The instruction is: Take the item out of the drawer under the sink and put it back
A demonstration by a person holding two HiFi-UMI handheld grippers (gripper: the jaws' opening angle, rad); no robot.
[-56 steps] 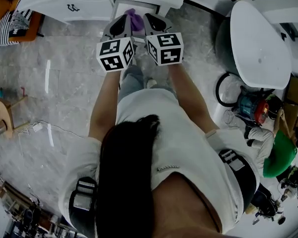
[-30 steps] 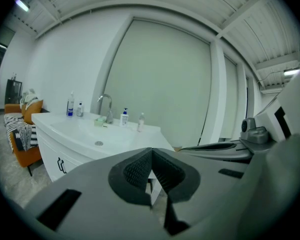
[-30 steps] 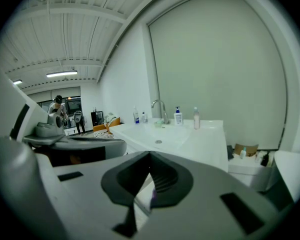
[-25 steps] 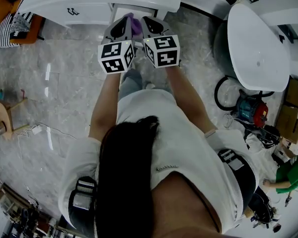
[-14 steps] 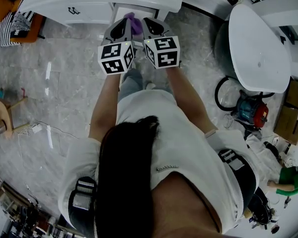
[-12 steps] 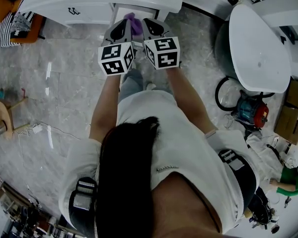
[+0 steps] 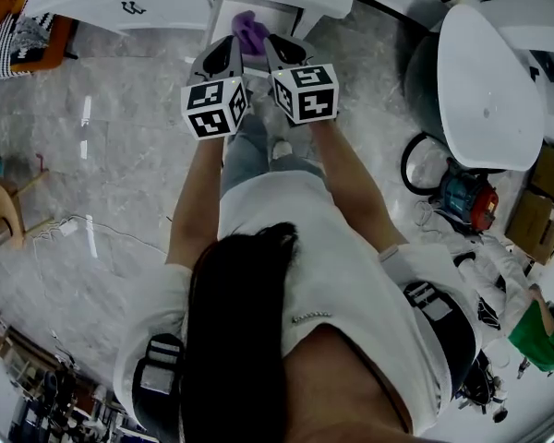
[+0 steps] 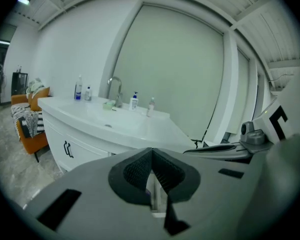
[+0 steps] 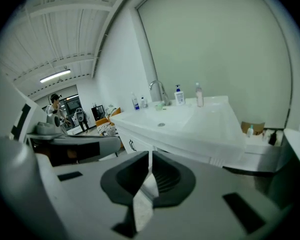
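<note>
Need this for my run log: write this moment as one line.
left gripper: shut, empty | right gripper: shut, empty | purple item: in open drawer, beyond both tips, not gripped

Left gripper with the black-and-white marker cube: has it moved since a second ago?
Yes. Against the open white drawer, the left gripper has shifted slightly toward the head view's bottom edge.

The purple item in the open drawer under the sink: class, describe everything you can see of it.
The purple item is a small, soft-looking, crumpled lump, perhaps cloth; finer detail is too small to tell. In the head view it lies inside the white open drawer, near its front edge. The left tongs and right tongs point towards it from either side, both shut and holding nothing. Whether they touch it cannot be told.
</note>
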